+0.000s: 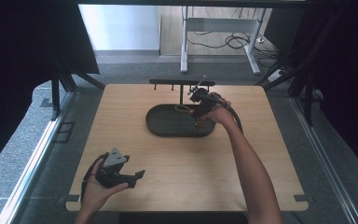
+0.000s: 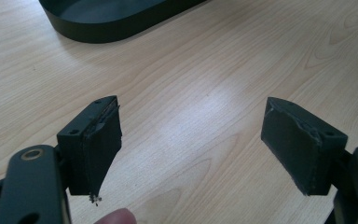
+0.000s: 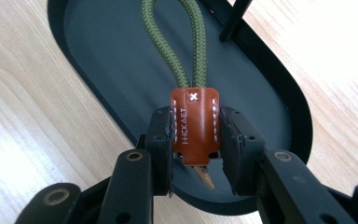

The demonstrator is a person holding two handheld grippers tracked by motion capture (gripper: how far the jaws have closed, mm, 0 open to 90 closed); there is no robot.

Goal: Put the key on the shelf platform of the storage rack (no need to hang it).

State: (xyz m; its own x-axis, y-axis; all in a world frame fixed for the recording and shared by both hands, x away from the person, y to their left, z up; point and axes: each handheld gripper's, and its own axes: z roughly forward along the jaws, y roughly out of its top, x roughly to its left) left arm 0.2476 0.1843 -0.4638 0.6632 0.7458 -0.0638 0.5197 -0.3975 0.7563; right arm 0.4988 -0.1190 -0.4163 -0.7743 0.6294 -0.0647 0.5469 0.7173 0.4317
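Brown leather tab with white stitching and a looped olive-green cord sits clamped between the pads of the right gripper, centre of the right gripper view; cord loop runs up toward the top of frame, tab's lower end and a small tan tip poke out below the pads. In the high view the same keychain piece shows as a faint loop just left of the right gripper, upper centre of frame, over the black oval metal tray. Thin black stand with a horizontal hook bar rises from the tray's far side; its post cuts across the top right of the right gripper view.

Step in hand reads as carrying the loop either down into the tray or up to a hook on the bar; can't tell which from this. To do it well: keep the clamp on the leather, not the cord, so the loop hangs free and open; keep the tab from twisting; steer clear of the post; if hooking, lead with the top of the loop and let go only once it bears weight.

Left gripper rests lower left of the high view, jaws spread wide with nothing between them, bare light wooden tabletop beneath; leave it parked, well apart from the tray
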